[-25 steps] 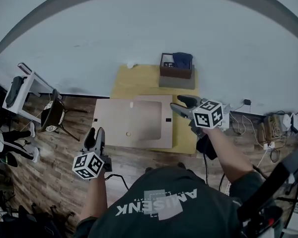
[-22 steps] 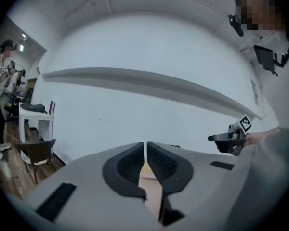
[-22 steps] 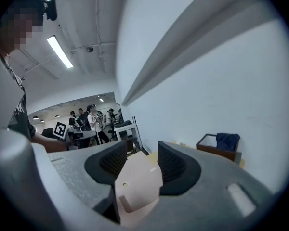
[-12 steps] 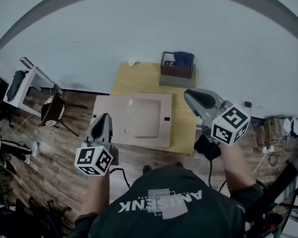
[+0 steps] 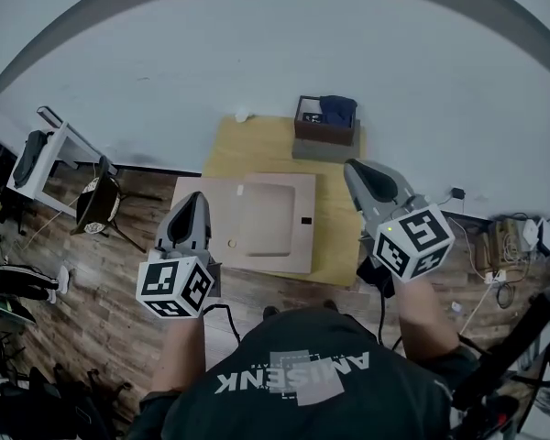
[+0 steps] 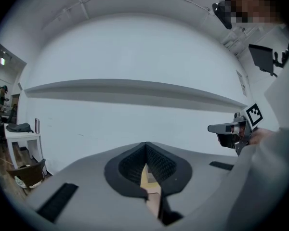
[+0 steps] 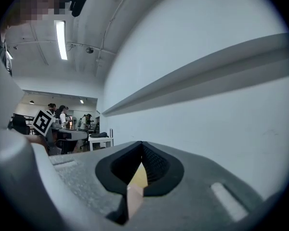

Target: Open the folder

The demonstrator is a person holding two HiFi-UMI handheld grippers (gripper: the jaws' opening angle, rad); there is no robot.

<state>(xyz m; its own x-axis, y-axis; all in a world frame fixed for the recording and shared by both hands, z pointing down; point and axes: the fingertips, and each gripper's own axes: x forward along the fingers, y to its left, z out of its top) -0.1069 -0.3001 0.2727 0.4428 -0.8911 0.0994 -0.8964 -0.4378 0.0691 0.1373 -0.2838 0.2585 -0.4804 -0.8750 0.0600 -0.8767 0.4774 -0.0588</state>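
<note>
Swung forward since earlier: right tool (image 5: 356, 170), closed empty like left tool (image 5: 194, 200), above seemingly shut folder (image 5: 266, 218); approaching, cover-edge pinch needed.

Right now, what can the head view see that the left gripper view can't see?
Only the head view shows the whole folder lying flat on the yellow table, and the brown box at the table's far edge. Only the left gripper view shows the left gripper from close up, with its jaw tips touching and nothing held. Both views show the right gripper, the white wall and the dark chair off to the left.
</note>
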